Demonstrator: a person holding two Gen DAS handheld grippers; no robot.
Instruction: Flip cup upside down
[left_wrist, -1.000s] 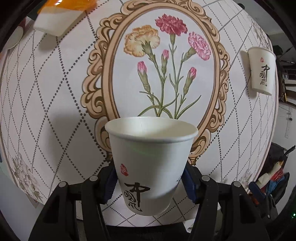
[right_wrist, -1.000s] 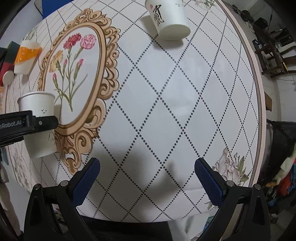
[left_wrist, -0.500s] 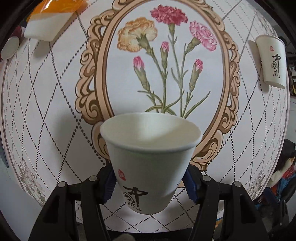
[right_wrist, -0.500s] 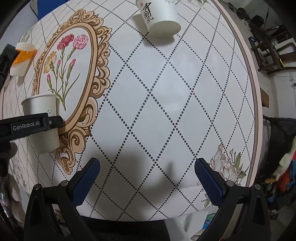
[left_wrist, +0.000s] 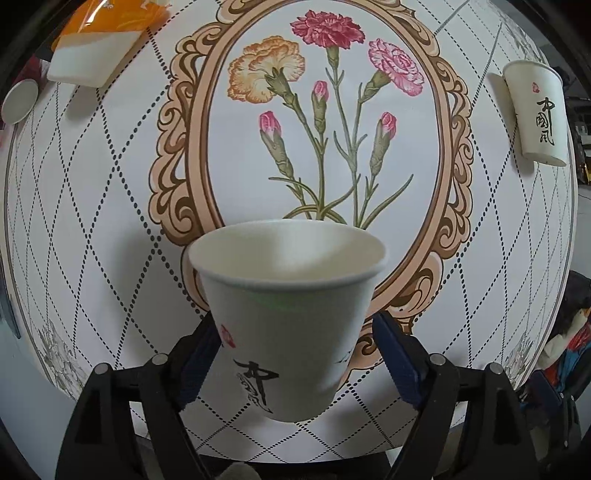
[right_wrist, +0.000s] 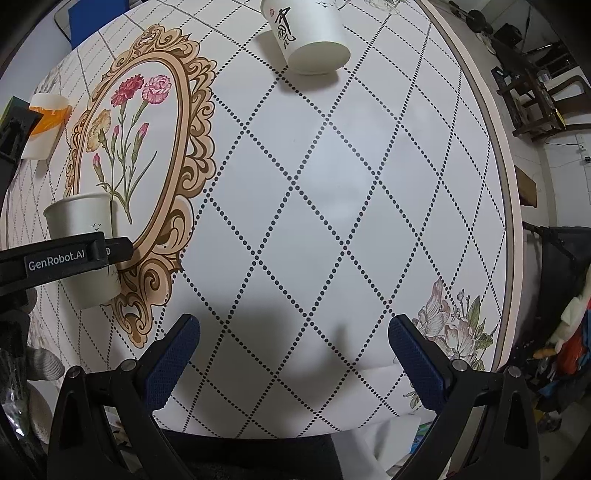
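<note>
My left gripper (left_wrist: 295, 358) is shut on a white paper cup (left_wrist: 288, 314) with black calligraphy, mouth up and tipped slightly away, held above the table's near edge. The same cup (right_wrist: 83, 240) shows at the left of the right wrist view, clamped by the left gripper's black fingers (right_wrist: 70, 256). A second, like cup (right_wrist: 306, 37) stands upside down at the far side of the table; it also shows in the left wrist view (left_wrist: 537, 114). My right gripper (right_wrist: 293, 360) is open and empty over the near edge.
The round table (right_wrist: 332, 203) has a white diamond-pattern cloth with a framed flower print (left_wrist: 325, 129). An orange-and-white cup (left_wrist: 99, 44) lies at the far left. A small white lid or dish (left_wrist: 18, 101) sits at the left edge. Chairs and clutter stand beyond the right rim.
The left gripper has lifted the cup higher and tipped it a little forward, so its inside shows more. The right gripper has drawn back and up slightly, staying open.
</note>
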